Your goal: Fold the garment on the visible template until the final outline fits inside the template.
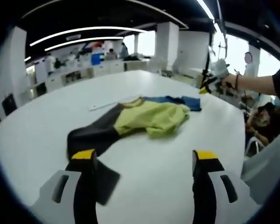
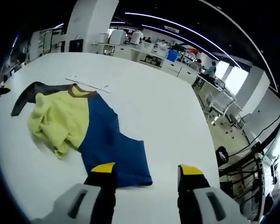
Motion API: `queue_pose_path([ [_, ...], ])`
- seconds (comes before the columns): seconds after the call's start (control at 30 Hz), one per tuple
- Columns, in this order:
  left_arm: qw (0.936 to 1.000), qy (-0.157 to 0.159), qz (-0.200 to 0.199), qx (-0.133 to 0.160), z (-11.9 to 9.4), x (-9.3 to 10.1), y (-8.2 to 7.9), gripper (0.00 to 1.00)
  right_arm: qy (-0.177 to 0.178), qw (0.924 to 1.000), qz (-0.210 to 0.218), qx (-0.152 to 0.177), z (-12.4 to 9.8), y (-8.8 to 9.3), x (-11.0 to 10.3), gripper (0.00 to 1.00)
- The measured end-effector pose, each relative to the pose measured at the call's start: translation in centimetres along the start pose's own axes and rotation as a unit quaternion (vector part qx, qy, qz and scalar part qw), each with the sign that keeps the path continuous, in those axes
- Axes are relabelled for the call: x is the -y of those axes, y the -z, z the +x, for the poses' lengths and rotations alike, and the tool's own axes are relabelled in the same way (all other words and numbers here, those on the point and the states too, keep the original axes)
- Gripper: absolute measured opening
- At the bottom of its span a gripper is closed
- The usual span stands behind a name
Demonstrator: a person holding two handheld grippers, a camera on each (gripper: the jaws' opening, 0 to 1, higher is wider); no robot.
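You are holding the left gripper [image 1: 147,161] low over the white counter [image 1: 177,182], its fingers [image 1: 84,155] spread apart and grasping nothing; the black sleeve end of the garment [image 1: 144,116] is lying just beside its left finger. The garment is sprawling crumpled on the counter, yellow in the middle, black at one end, blue at the other. Your right gripper [image 2: 144,172] is hovering at the blue end, fingers likewise spread and grasping nothing. A thin white strip [image 2: 88,84] is lying near the collar.
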State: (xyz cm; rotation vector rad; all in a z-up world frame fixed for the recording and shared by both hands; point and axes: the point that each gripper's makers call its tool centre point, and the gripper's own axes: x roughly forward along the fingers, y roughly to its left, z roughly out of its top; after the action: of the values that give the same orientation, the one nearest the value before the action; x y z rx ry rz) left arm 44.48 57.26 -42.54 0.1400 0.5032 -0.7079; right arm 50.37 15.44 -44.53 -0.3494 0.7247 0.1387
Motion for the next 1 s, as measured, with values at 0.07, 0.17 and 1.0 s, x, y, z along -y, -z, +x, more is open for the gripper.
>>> queue_pose_path([
  [0.07,1.0,0.002,0.003,0.001,0.6,0.2,-0.1,0.77,-0.022,0.9996,0.003,0.017,-0.4,-0.7,-1.8,0.52],
  [0.17,1.0,0.005,0.006,0.004,1.3,0.5,-0.3,0.73,-0.044,0.9986,-0.009,0.029,-0.7,-1.5,-3.8,0.53],
  [1.0,0.9977,0.054,0.041,0.001,9.4,4.8,0.3,0.36,-0.149,0.9885,0.005,0.023,2.1,-0.5,-14.5,0.39],
])
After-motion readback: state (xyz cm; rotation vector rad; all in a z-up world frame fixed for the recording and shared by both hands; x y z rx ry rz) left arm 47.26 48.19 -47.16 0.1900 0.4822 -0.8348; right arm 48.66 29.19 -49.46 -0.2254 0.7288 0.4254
